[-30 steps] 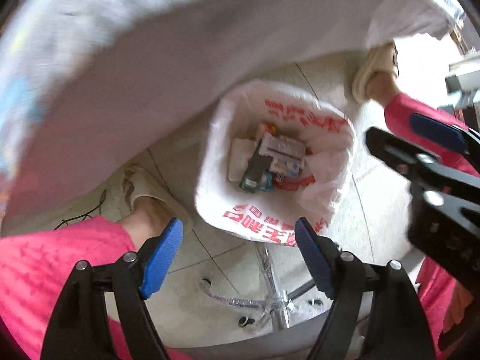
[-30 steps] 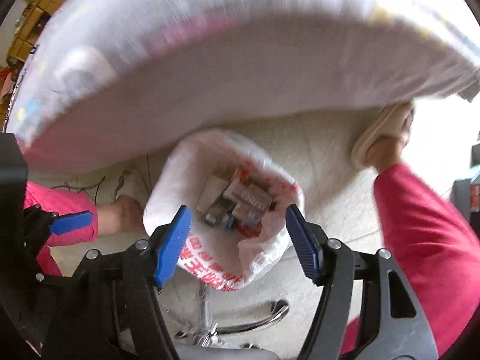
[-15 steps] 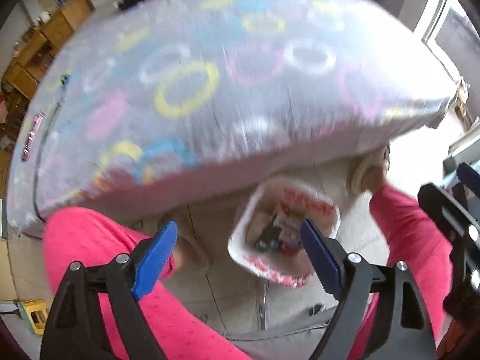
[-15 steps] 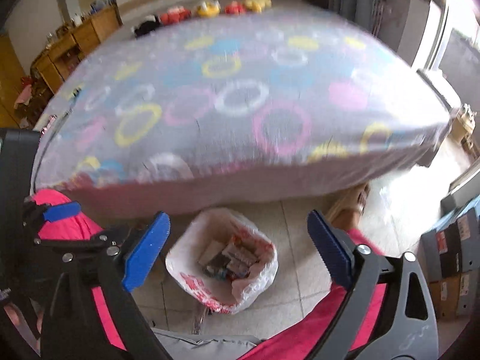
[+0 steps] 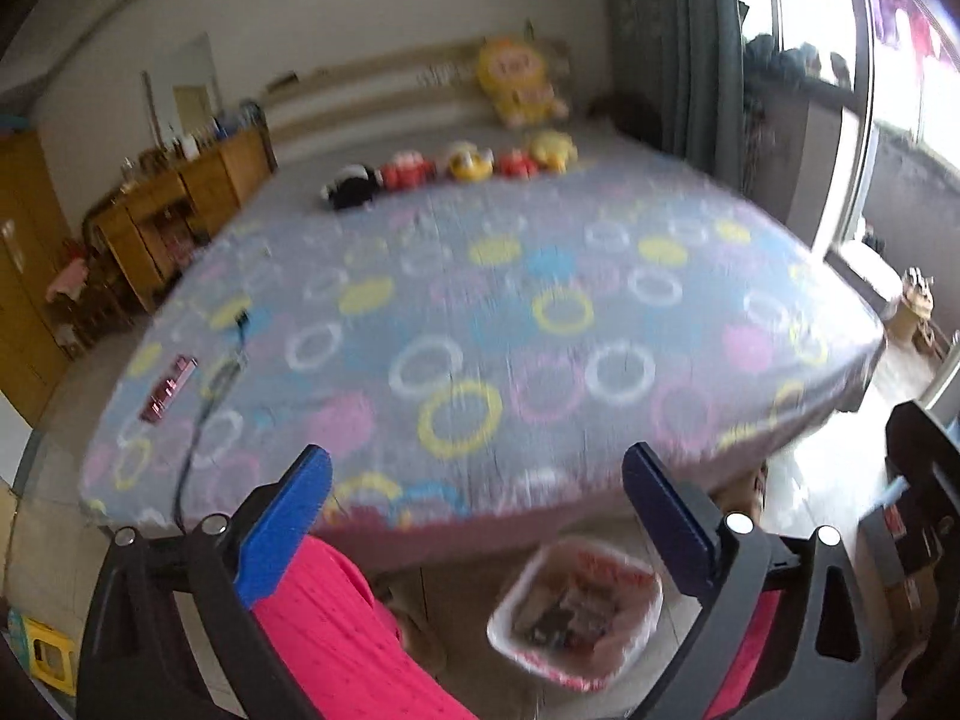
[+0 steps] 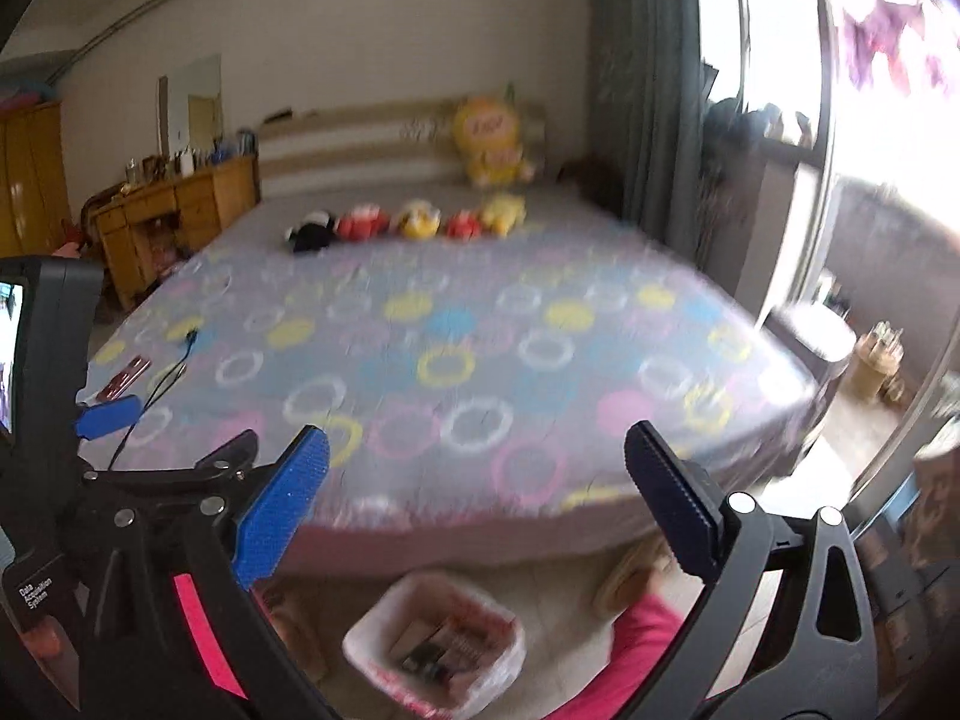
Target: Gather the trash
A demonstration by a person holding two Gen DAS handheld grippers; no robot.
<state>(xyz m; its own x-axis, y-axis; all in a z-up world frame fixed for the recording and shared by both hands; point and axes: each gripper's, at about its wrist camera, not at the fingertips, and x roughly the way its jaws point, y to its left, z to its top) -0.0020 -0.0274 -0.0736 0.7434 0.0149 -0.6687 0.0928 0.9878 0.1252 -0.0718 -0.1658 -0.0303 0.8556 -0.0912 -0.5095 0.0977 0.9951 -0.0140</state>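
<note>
Hovering above the bed [image 5: 510,324], both tools carry nothing — the left gripper [image 5: 477,519] is spreading its jaws with empty air between them, and the right gripper [image 6: 477,501] has its jaws wide apart. One trash bag [image 5: 576,612] sits open on the floor at the bed's foot, between the person's legs, likely so scraps can drop straight in. Five small plush toys [image 6: 414,219] line the bed's far end, one big yellow plush [image 6: 489,141] behind.
</note>
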